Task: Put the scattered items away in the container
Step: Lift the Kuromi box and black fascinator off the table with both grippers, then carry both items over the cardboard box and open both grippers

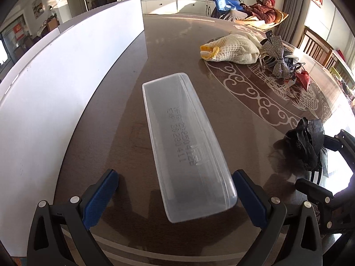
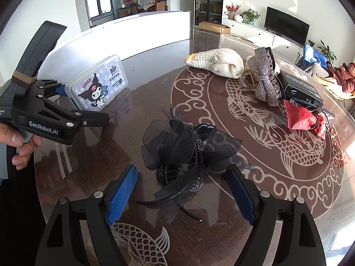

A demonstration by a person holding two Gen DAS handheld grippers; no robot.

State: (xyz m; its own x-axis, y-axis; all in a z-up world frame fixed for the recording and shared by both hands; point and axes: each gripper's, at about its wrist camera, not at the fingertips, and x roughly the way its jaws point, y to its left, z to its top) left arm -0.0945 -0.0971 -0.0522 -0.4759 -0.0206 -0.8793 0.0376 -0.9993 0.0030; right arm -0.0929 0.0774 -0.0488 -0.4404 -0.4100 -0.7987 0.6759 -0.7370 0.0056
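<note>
A clear plastic box (image 1: 186, 141) stands tilted on its edge on the brown table, between the open fingers of my left gripper (image 1: 175, 197); whether the pads touch it is unclear. In the right wrist view its cartoon-printed lid (image 2: 97, 86) faces me beside the left gripper (image 2: 60, 90). My right gripper (image 2: 182, 195) is open around a black mesh bow hair clip (image 2: 186, 153) lying on the table; the clip also shows in the left wrist view (image 1: 308, 141). Farther off lie a cream knitted item (image 2: 217, 63), a rhinestone bow clip (image 2: 264, 77) and a red wrapper (image 2: 304, 119).
A white panel (image 1: 66, 77) stands along the table's left side. A black box (image 2: 299, 88) lies behind the red wrapper. A person reclines on a lounger (image 1: 264, 11) beyond the table. Wooden chairs (image 1: 317, 44) stand at the right.
</note>
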